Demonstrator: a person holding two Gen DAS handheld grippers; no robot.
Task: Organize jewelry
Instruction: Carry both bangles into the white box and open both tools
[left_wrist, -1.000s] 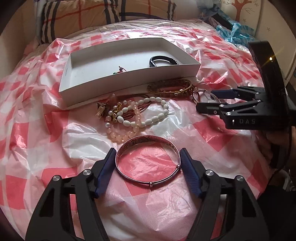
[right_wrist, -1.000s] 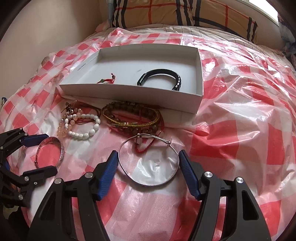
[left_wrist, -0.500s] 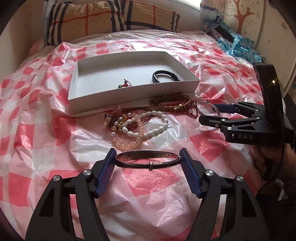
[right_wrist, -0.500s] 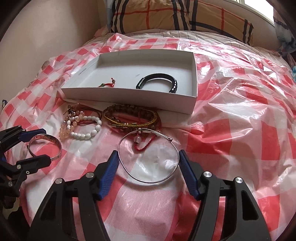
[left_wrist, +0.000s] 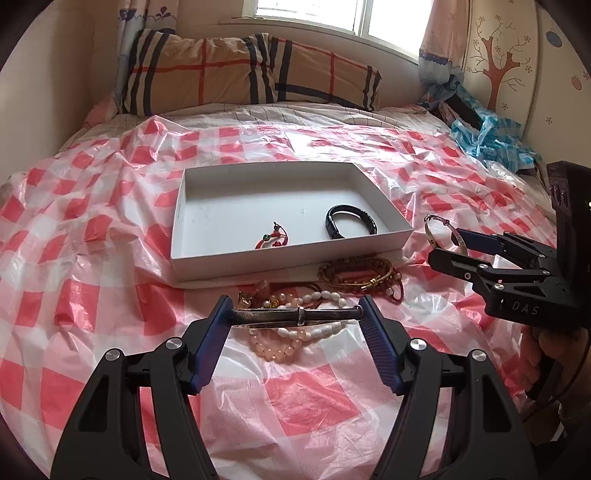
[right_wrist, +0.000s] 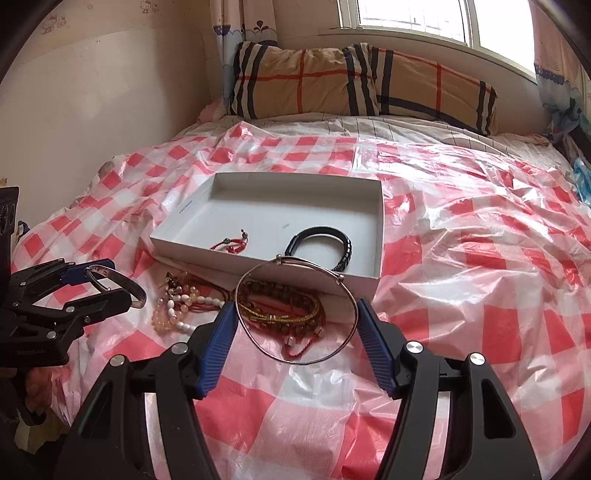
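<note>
My left gripper (left_wrist: 295, 318) is shut on a wide silver bangle (left_wrist: 291, 315), held edge-on above the sheet; the right wrist view shows that gripper (right_wrist: 94, 284) and the silver bangle (right_wrist: 123, 282) at the left. My right gripper (right_wrist: 296, 314) is shut on a thin wire bangle (right_wrist: 258, 343), tilted and off the sheet. In the left wrist view it (left_wrist: 456, 243) hangs right of the white box (left_wrist: 288, 263). The box (right_wrist: 258, 265) holds a black bracelet (right_wrist: 321, 240) and a red cord bracelet (right_wrist: 231, 246).
Pearl and pink bead bracelets (left_wrist: 321, 295) and brown and gold bead bracelets (left_wrist: 358, 275) lie on the red-checked plastic sheet (left_wrist: 110, 229) in front of the box. A striped pillow (left_wrist: 251, 70) lies at the back. A blue bag (left_wrist: 491, 136) sits far right.
Both grippers have risen, each lifting its bangle off the sheet. The views have tipped up, so the pillow and window now show.
</note>
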